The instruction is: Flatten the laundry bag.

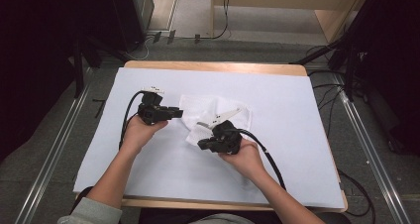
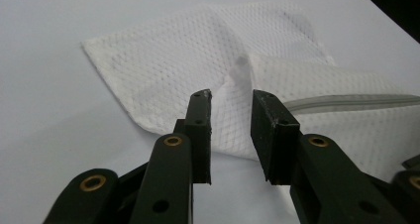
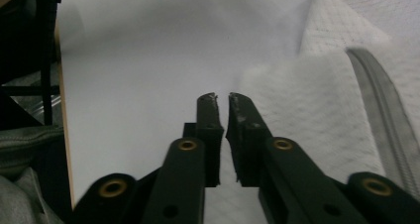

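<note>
A white mesh bag with a grey zipper lies crumpled in the middle of the white-covered table. My left gripper sits at the bag's left side. In the left gripper view it is open, and the mesh shows just beyond and between its jaws. My right gripper is at the bag's near left corner. In the right gripper view its jaws stand almost together, pinching the edge of the mesh, with the zipper running off to the right.
A wooden table edge borders the white cover at the back. Metal rails run along the floor on both sides, and dark stands and cables sit at the back right. A cable trails from my right gripper.
</note>
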